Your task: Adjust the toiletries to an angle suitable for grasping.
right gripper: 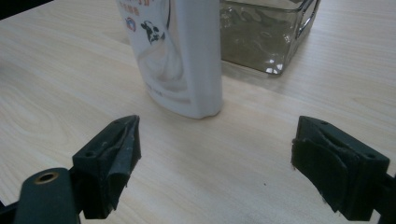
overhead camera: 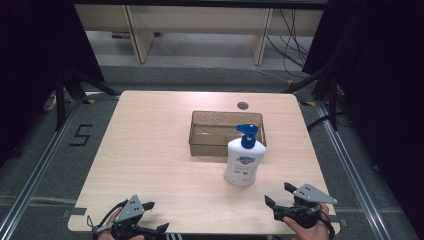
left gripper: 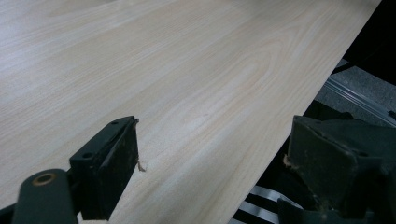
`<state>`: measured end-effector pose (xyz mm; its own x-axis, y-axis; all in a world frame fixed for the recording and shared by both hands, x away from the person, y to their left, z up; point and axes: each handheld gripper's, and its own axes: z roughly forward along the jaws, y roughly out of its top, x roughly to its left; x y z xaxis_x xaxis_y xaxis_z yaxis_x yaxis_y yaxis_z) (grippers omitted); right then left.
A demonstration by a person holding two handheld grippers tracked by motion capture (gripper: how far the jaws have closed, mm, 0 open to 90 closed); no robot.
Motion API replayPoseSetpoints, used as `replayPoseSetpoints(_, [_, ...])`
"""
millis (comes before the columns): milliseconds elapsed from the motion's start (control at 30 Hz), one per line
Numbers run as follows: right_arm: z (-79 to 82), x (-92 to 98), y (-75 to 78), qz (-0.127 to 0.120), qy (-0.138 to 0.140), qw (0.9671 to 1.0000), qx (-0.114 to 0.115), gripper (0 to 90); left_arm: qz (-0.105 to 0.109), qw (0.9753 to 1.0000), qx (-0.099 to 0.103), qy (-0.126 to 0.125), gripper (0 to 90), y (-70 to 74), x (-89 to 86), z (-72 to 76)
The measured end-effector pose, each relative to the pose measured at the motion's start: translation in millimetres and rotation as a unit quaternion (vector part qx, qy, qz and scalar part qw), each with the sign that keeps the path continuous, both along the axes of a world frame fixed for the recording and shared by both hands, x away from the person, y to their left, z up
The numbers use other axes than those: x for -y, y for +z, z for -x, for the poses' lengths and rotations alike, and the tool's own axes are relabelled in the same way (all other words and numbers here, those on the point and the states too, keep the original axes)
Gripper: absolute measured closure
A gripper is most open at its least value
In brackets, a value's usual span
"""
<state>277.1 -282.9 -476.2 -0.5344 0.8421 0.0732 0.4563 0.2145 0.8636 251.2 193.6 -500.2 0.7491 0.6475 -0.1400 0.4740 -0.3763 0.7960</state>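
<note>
A white pump bottle (overhead camera: pixel 243 159) with a blue pump head stands upright on the wooden table (overhead camera: pixel 150 150), just in front of a clear smoky plastic bin (overhead camera: pixel 226 133). In the right gripper view the bottle (right gripper: pixel 180 56) rises ahead of the jaws, with the bin (right gripper: pixel 266 35) behind it. My right gripper (overhead camera: pixel 279 195) rests near the table's front right edge, open and holding nothing, a short way in front of the bottle. My left gripper (overhead camera: pixel 155 216) sits at the front left edge, open, with bare table (left gripper: pixel 187 84) between its jaws.
A small round grommet hole (overhead camera: pixel 243 105) lies near the table's far edge. Beyond the table stand wooden furniture legs (overhead camera: pixel 137 35) and cables on the floor. A "5" mark (overhead camera: pixel 81 135) is taped on the floor at left.
</note>
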Motion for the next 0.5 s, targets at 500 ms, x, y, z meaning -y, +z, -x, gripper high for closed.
replayPoseSetpoints(500, [-0.5,1.8,6.7,-0.029,-0.017,0.9993,0.019,17.0,0.013,0.9999,-0.005,0.010,15.7,-0.5,1.3,0.3])
